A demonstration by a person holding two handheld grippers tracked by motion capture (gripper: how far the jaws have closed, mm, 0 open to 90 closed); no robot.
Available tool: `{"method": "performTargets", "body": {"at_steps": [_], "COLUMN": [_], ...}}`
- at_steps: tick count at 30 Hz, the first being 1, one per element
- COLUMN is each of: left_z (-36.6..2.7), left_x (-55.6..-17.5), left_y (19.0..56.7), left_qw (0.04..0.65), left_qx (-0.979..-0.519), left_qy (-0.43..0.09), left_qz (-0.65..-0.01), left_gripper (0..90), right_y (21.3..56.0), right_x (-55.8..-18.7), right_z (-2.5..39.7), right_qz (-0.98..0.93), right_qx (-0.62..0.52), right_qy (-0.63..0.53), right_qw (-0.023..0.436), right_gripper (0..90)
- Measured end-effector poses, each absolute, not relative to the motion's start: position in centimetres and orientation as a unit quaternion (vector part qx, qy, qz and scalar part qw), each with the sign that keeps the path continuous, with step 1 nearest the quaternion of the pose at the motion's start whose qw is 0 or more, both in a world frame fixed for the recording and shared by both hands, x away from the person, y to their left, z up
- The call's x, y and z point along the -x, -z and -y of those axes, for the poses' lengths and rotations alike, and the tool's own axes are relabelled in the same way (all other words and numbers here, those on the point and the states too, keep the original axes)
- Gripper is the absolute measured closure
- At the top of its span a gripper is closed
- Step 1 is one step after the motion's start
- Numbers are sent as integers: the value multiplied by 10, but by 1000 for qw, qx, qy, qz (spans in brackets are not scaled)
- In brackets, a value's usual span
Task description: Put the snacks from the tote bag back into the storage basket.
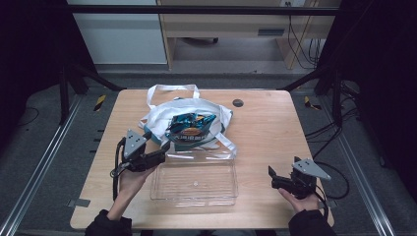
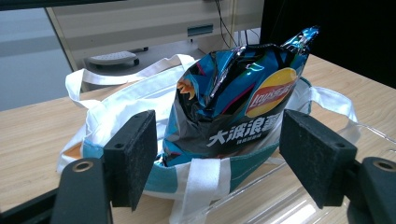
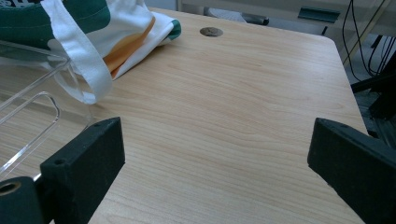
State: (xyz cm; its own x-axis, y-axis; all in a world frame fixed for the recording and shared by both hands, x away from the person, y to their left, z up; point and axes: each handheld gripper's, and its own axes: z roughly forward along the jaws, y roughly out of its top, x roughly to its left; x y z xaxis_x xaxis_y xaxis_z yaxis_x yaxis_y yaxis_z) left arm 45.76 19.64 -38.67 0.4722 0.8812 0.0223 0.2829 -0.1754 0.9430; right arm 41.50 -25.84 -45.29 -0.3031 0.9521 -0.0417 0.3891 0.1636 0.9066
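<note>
A blue chip bag [image 1: 191, 127] [image 2: 238, 98] stands half inside a white and green tote bag [image 1: 164, 115] [image 2: 126, 98] at the table's middle. My left gripper [image 1: 158, 145] [image 2: 219, 156] is open just in front of the tote, its jaws standing wide to either side of the chip bag without touching it. In front of the tote lies a clear plastic tray [image 1: 194, 182] [image 3: 28, 107] with nothing in it. My right gripper [image 1: 272, 176] [image 3: 215, 163] is open over bare wood at the table's front right, nothing between its jaws.
A tote strap [image 3: 77, 51] hangs over the tray's far corner. A small round cable hole [image 1: 238, 103] [image 3: 211, 31] sits near the table's far edge. Black frame legs and cables stand beyond the table [image 1: 275, 132].
</note>
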Motion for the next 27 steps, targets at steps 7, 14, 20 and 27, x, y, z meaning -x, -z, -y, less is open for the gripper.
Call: {"method": "performTargets", "body": {"at_steps": [7, 14, 20, 27], "left_z": [-194, -191, -190, -188], "left_x": [-467, -476, -483, -488], "left_y": [387, 390, 391, 390], "left_qw": [490, 486, 480, 478], "left_qx": [-704, -706, -706, -708], "left_qy": [-306, -306, -306, -309], "left_qz": [-414, -415, -422, -417], "left_gripper": [286, 312, 327, 354], "right_y": [454, 454, 454, 454], "right_x": [-416, -416, -416, -416], "right_z": [258, 258, 258, 258], "right_qz": [-689, -689, -689, -689], "right_qx": [-486, -488, -489, -489], "right_qy": [-421, -421, -421, -421], "right_qw": [333, 333, 330, 330], "right_gripper": [43, 43, 43, 43]}}
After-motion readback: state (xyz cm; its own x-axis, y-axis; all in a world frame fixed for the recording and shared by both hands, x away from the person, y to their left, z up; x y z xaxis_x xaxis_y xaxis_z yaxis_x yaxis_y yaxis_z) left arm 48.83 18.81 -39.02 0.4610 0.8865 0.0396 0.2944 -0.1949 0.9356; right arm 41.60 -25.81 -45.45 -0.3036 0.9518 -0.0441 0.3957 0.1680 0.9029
